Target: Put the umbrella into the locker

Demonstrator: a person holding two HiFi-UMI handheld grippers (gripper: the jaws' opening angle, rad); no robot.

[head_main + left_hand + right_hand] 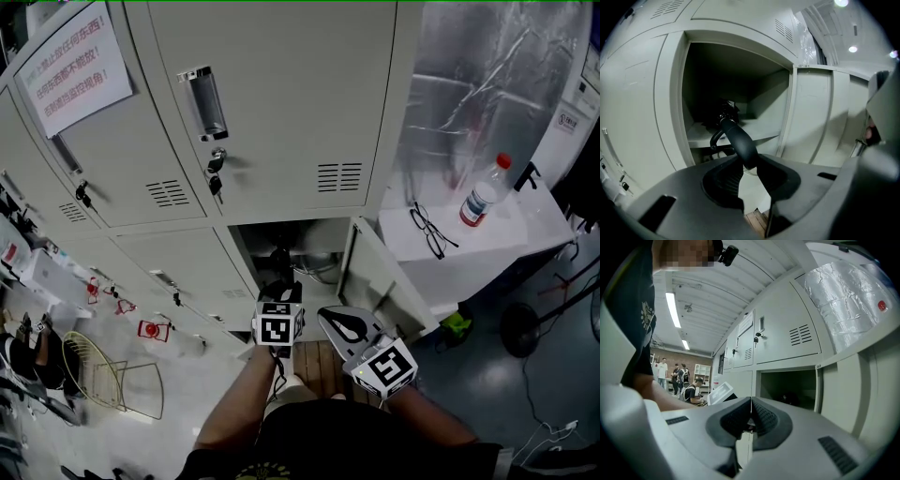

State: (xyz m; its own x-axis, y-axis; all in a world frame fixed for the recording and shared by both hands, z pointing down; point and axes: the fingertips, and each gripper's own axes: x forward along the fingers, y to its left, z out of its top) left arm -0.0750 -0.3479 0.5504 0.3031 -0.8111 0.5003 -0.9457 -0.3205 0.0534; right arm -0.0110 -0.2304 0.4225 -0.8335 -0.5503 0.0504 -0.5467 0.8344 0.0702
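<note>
The left hand-held gripper [752, 172] clamps the stiff, probably slippery handle [739, 140] of the light folded umbrella [725, 111], whose soft canopy lies inside the open locker [670, 93], while the right hand-held gripper [750, 420] is clenched empty outside that locker.

Grey left gripper [280, 279] [750, 165] points toward twelve o'clock, tilted down, jaws clamped on a black curved umbrella handle [738, 139]. Grey right gripper [330, 317] [751, 402], at its four o'clock, has its jaws together.
</note>
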